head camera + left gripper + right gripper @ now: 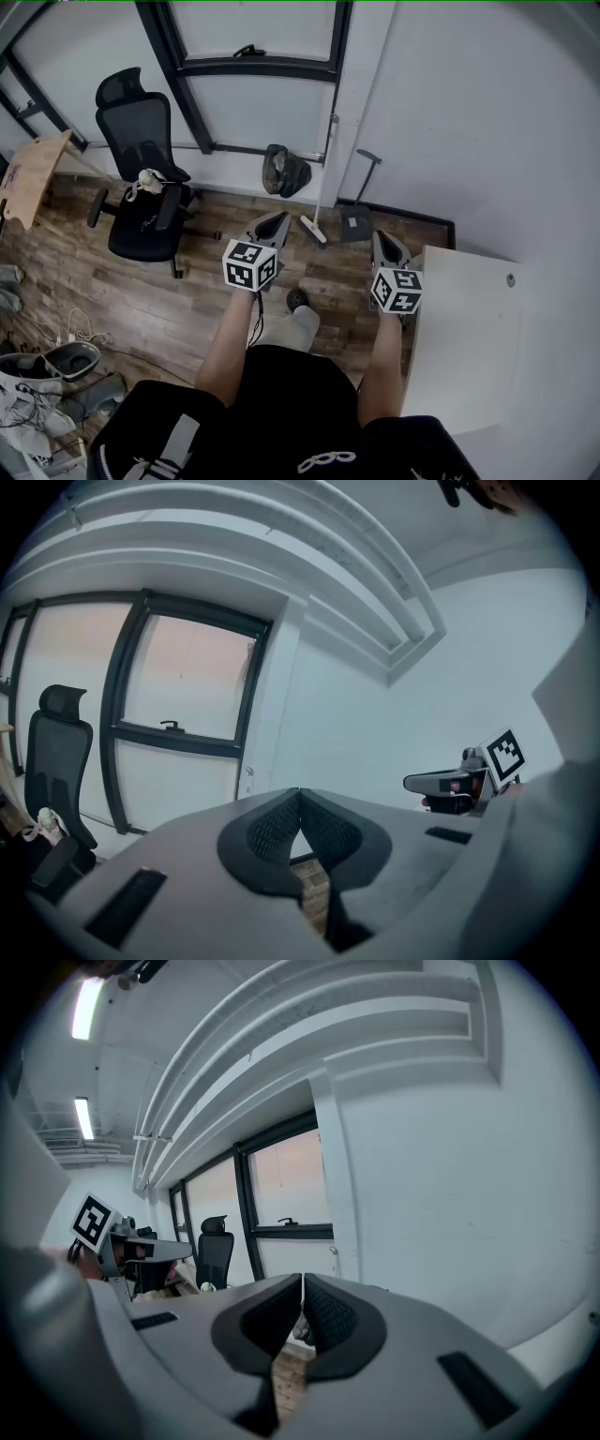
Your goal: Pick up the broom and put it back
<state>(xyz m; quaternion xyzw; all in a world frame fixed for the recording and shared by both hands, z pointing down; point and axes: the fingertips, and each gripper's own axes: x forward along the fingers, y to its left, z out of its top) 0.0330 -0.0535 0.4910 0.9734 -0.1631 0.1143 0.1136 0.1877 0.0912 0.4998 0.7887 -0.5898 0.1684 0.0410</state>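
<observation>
Two grippers are held out side by side in the head view, the left gripper (pixel 272 219) and the right gripper (pixel 381 238), both clenched on nothing, with the broom (pixel 313 230) on the wooden floor (pixel 150 300) beyond and between them. Its head lies at about 2 o'clock from the left gripper's tips and 10 o'clock from the right one's, apart from both, and its thin white handle leans up against the wall (pixel 469 112). A dark dustpan (pixel 355 224) stands just beside the broom head at its 3 o'clock, close ahead of the right gripper. A dark bag (pixel 284 171) sits by the wall at the broom's 11 o'clock. An office chair (pixel 143 192) stands well apart at 9 o'clock, and a white table (pixel 469 328) flanks the right gripper at 4 o'clock. No object lies in the stretch of floor between the grippers and the broom. In the left gripper view the two dark pads meet at their tips with nothing between them; the right gripper (pixel 457 782) shows at 3 o'clock, the office chair (pixel 54 761) at 9 o'clock before a window (pixel 187 696). In the right gripper view the jaws are likewise pressed together and empty, with the left gripper (pixel 127 1246) at 9 o'clock and the office chair (pixel 214 1251) farther off near the window (pixel 291 1185).
</observation>
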